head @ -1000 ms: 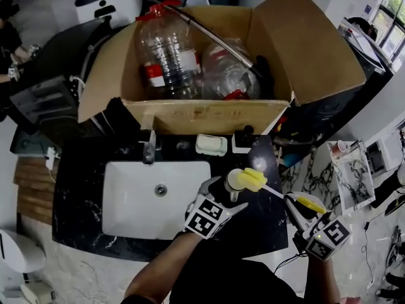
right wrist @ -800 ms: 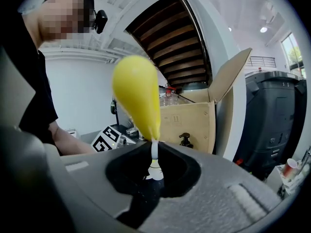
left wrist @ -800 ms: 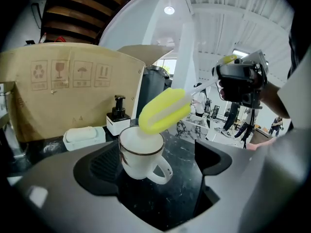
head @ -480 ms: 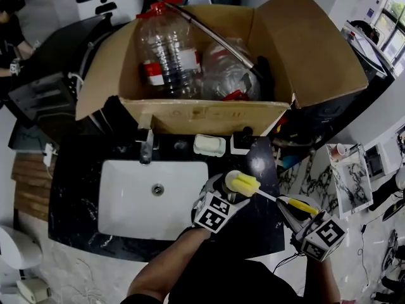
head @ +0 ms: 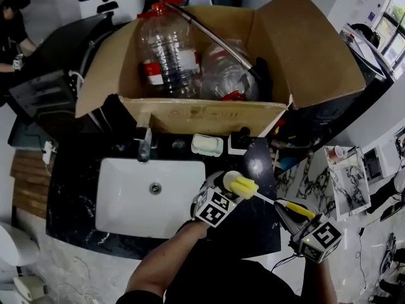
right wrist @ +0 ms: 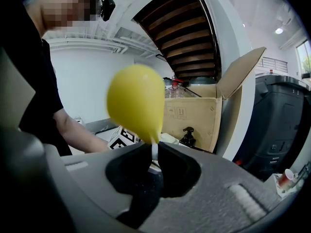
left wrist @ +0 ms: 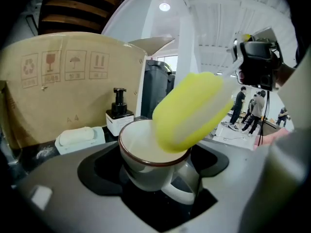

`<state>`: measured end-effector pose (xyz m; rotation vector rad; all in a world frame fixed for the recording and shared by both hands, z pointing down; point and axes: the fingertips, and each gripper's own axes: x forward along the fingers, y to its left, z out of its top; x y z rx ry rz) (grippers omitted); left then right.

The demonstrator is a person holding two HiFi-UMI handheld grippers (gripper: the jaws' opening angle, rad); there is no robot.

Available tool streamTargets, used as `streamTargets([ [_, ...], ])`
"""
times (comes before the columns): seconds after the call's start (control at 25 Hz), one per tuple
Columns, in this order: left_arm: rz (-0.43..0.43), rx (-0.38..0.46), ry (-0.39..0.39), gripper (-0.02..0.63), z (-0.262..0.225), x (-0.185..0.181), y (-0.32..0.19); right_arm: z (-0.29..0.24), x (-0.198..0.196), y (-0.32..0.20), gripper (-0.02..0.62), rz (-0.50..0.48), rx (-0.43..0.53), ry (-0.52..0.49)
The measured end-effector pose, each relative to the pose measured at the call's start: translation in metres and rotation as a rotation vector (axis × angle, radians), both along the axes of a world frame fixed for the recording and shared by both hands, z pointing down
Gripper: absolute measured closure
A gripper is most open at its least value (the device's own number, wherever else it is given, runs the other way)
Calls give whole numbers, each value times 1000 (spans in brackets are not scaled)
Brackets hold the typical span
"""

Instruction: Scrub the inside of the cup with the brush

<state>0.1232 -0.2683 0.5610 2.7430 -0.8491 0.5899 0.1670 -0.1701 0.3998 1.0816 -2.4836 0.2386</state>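
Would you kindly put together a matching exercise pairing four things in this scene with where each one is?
1. white ceramic cup with brown rim
2. yellow sponge-headed brush
3. black pump bottle
4. clear plastic bottles

A. inside the cardboard box
B. handle clamped in the right gripper
C. beside the white soap dish
D. right of the white sink basin, sponge head at its mouth

Pairs: 1-D, 2-B, 3-C, 4-A.

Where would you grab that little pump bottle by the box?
Grip the pump bottle by its squarish white body, below the thin black pump: the flat sides suit the jaws. Come from the front, probably, since the cardboard box stands right behind it and the soap dish sits beside it.
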Motion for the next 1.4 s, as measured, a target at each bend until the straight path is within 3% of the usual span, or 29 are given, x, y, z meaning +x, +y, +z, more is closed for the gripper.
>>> streamTargets([
  [0.12,101,30,-36,192,-5,3,16,2,-4,1,552,-48,3,56],
  [0.24,156,60,-67,192,-10,6,31,2,-13,4,552,-123,16,102],
  [0.64,178,107,-91,192,-24,-3,43,-2,-40,18,551,-304,15,174],
  [0.92,227,181,-146,193,-29,0,60,1,-52,18,551,-338,6,174],
  [1.16,242,320,-188,193,-51,12,74,-9,-70,8,554,-330,149,196],
  [1.28,235,329,-198,193,-57,14,76,-16,-74,7,551,-328,205,257],
  [1.4,209,331,-194,193,-70,10,69,-33,-78,10,551,-322,261,200],
])
